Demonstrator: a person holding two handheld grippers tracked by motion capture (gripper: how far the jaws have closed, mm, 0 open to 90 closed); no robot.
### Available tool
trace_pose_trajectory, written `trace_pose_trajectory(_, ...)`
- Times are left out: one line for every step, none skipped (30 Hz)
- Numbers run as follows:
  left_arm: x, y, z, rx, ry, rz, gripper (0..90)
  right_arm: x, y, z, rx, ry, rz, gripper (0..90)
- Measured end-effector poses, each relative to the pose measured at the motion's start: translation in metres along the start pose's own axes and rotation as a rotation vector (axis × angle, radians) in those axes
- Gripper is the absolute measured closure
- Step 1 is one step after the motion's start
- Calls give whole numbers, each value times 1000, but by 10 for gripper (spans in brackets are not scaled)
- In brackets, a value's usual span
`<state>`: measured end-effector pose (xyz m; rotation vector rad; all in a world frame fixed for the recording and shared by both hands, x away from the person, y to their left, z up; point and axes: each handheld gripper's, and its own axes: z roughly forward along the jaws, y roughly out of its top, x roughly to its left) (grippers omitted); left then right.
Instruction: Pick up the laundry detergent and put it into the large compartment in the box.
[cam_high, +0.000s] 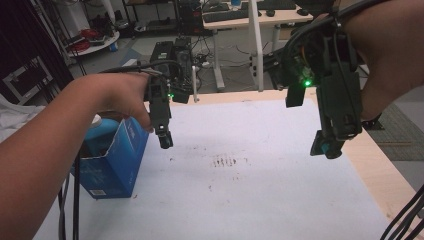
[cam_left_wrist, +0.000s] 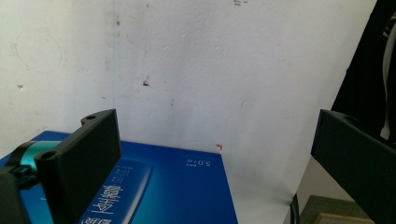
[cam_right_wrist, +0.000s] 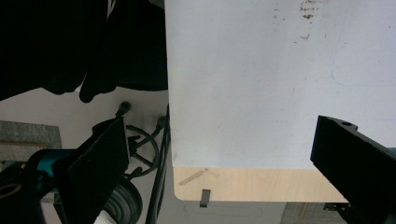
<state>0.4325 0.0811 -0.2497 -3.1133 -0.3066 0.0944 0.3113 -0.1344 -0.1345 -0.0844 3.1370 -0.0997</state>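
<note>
Both forearms frame the worktop (cam_high: 260, 200): left tongs (cam_high: 165, 141) hover spread just beside the blue box (cam_high: 117, 160) at its left edge; right tongs (cam_high: 327, 147), spread too, hang well apart near its right edge.

Even, soft room light — no hard shadows on the white table (cam_high: 260, 165). The high view is grainy and slightly soft; the near forearm (cam_high: 45, 150) blurs at the edge. Both gripper views are sharper, yet the black jaws show little detail — underexposed.
</note>
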Motion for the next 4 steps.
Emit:
trace_pose_trajectory(-1,0,0,0,0,-4,16,-1,0,0,-5,-2,-10,35)
trace_pose_trajectory(-1,0,1,3,3,4,16,-1,0,0,-7,-3,-10,35)
trace_pose_trajectory(-2,0,1,3,9,1,16,0,0,-1,-8,-5,-7,35)
trace_pose_trajectory(-3,1,1,2,9,3,16,0,-1,-2,-18,-9,-9,35)
